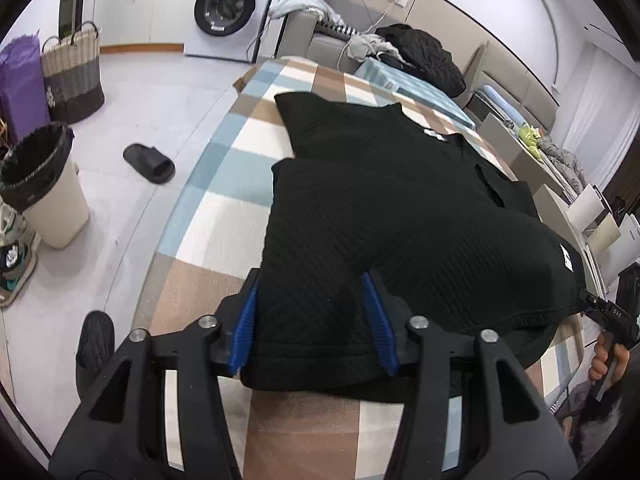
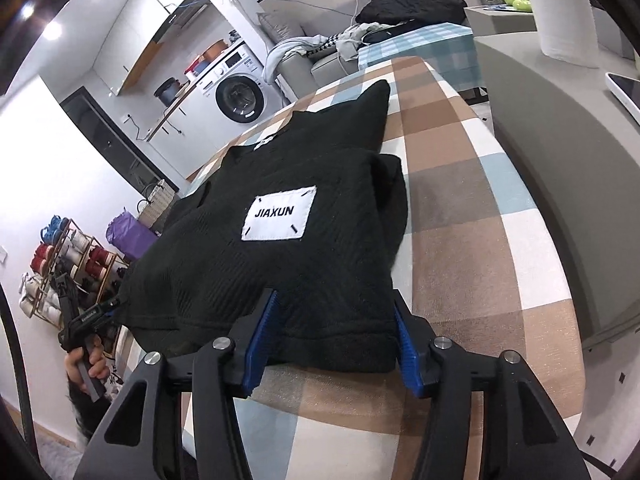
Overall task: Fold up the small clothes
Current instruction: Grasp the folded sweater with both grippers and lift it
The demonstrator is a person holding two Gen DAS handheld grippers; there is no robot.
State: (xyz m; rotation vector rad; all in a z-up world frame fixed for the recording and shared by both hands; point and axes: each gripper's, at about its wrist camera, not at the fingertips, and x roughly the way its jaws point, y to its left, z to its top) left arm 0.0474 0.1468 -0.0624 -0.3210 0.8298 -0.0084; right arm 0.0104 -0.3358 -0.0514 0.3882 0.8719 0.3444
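Note:
A black ribbed knit top point(image 1: 400, 208) lies folded on the checked brown, blue and white table cover point(image 1: 216, 216). In the right wrist view the top point(image 2: 320, 152) shows a white "JIAXUN" label point(image 2: 280, 214). My left gripper point(image 1: 310, 280) stands open at the near left hem, with the cloth lying slack between its blue pads point(image 1: 244, 328). At the near right hem my right gripper point(image 2: 335, 300) is open too, and the hem fills the gap between its pads point(image 2: 406, 344). Each gripper also shows from the side in the other view, held by a hand point(image 1: 608, 356).
Left of the table the floor holds a lined bin point(image 1: 44, 184), a black slipper point(image 1: 150, 162) and a woven basket point(image 1: 74, 68). A washing machine point(image 1: 228, 8) stands at the back. A sofa with dark clothes point(image 1: 424, 56) lies beyond the table. A shoe rack point(image 2: 68, 256) stands low on the left.

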